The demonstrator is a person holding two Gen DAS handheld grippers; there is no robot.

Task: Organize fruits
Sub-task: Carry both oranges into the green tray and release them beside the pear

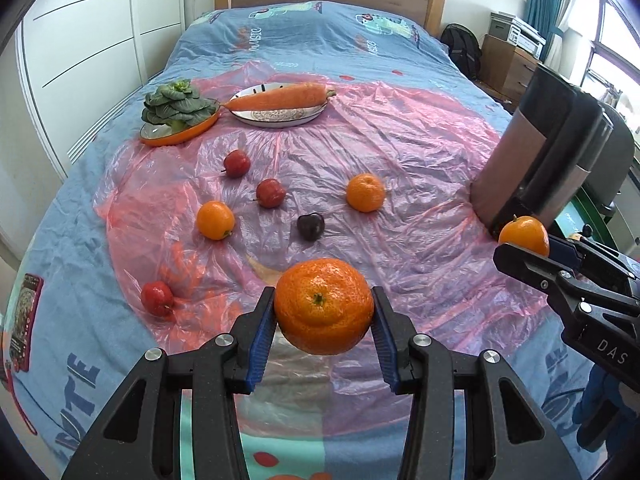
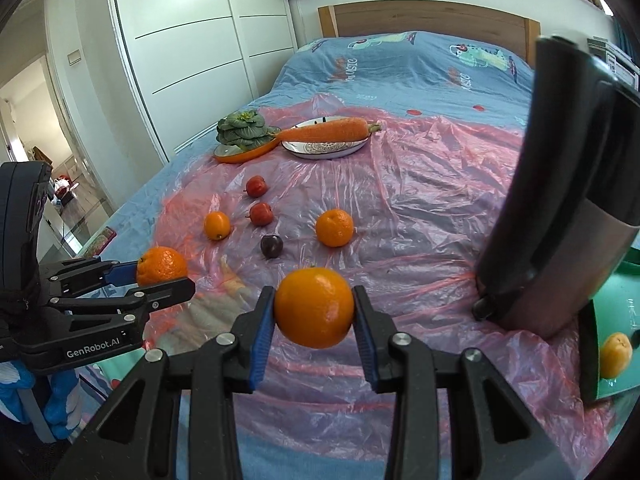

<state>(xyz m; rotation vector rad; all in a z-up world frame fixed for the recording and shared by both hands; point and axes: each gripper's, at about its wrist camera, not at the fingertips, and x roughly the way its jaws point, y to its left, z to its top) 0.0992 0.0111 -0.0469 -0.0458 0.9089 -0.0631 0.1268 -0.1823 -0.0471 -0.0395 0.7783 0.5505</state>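
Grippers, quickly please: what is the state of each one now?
Left gripper: closed on a bumpy orange.
Right gripper: closed on a smooth orange.

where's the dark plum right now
The dark plum lies on the pink plastic sheet mid-bed, between the two loose oranges, just nearer than a red apple; neither gripper touches it.

Left gripper (image 1: 324, 320): black linkages, blue ribbed pads (image 1: 262, 336), silver screws. Right gripper (image 2: 314, 312) is built identically. White "GenRobot.AI" lettering and blue gloves (image 2: 60, 400) are noted.
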